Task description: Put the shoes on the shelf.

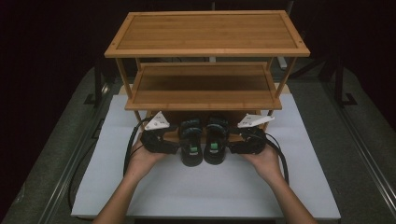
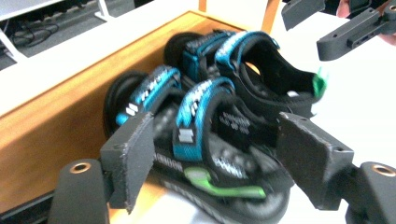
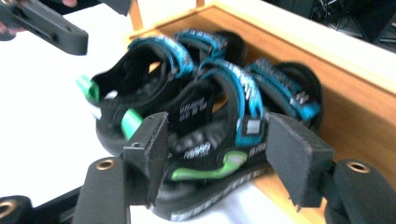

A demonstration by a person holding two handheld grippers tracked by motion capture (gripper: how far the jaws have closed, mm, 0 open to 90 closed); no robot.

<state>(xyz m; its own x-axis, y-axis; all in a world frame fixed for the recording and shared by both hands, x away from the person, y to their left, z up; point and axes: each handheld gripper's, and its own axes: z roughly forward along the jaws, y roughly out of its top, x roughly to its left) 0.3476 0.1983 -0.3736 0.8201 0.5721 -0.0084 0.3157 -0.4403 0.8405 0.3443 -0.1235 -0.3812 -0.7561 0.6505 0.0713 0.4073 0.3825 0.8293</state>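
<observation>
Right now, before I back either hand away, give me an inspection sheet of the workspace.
Surface: white tabletop, bare in front of the sandals.
Job's things: pair of black sandals with blue straps and green tabs, side by side, toes on the bottom ledge of the bamboo shoe rack, heels hanging over onto the tabletop.
Clutter: nothing seen.
Grippers: left gripper at the left sandal, right gripper at the right sandal; both jaws stand apart on either side of the sandal, pads not pressing.
Cables: black cable loops beside the left hand; another beside the right.
Surroundings: dark floor, metal rails along both sides of the table.
</observation>
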